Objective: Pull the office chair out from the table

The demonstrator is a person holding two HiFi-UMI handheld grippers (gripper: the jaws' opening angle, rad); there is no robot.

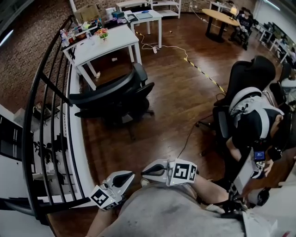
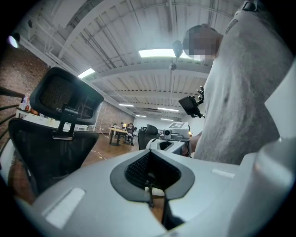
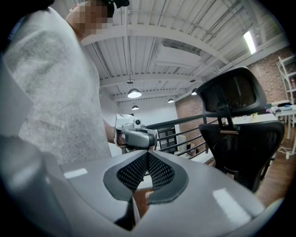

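White table (image 1: 111,44) bears cardboard box (image 1: 87,13) (contents unseen) beyond office chair (image 1: 113,92)

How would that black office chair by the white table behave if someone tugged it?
Probably it rolls rather than drags: the black office chair seems to sit on a star base on smooth wooden floor. Its mesh back may flex when gripped. With that tall headrest, a high pull might tilt it.
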